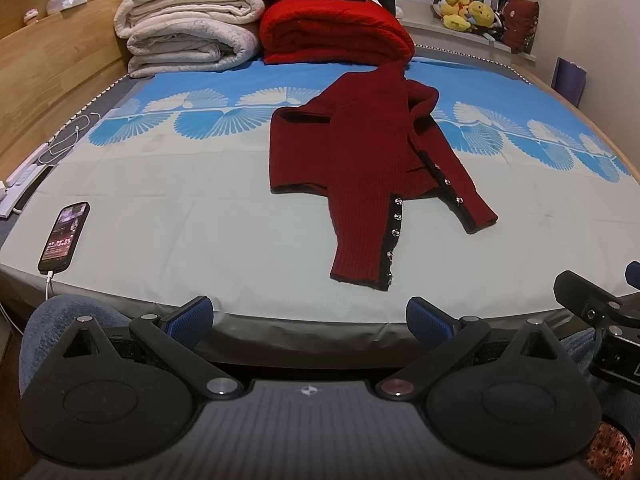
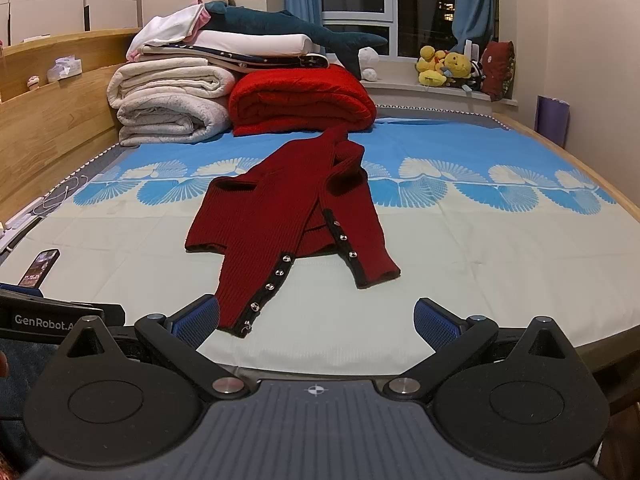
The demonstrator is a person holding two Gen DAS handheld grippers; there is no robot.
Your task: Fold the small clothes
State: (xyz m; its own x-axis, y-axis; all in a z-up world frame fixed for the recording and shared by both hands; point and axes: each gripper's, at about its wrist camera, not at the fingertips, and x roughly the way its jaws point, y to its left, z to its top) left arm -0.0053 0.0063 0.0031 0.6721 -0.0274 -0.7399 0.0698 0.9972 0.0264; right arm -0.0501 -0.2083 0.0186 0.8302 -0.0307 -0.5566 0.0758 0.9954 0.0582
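Note:
A small dark red knitted garment [image 1: 360, 160] with black trim and metal snaps lies crumpled and unfolded on the bed sheet [image 1: 180, 200]. It also shows in the right wrist view [image 2: 280, 208]. My left gripper [image 1: 310, 322] is open and empty at the near bed edge, short of the garment's near flap. My right gripper [image 2: 316, 324] is open and empty. Its left fingertip [image 2: 198, 320] is just beside the near flap's snap edge [image 2: 256, 304]; I cannot tell if they touch.
Folded white blankets [image 1: 188, 32] and a folded red blanket [image 1: 336, 32] are stacked at the far end. A phone [image 1: 64, 238] on a cable lies at the left bed edge. A wooden headboard [image 1: 48, 72] runs along the left. Plush toys [image 1: 468, 10] sit on the window sill.

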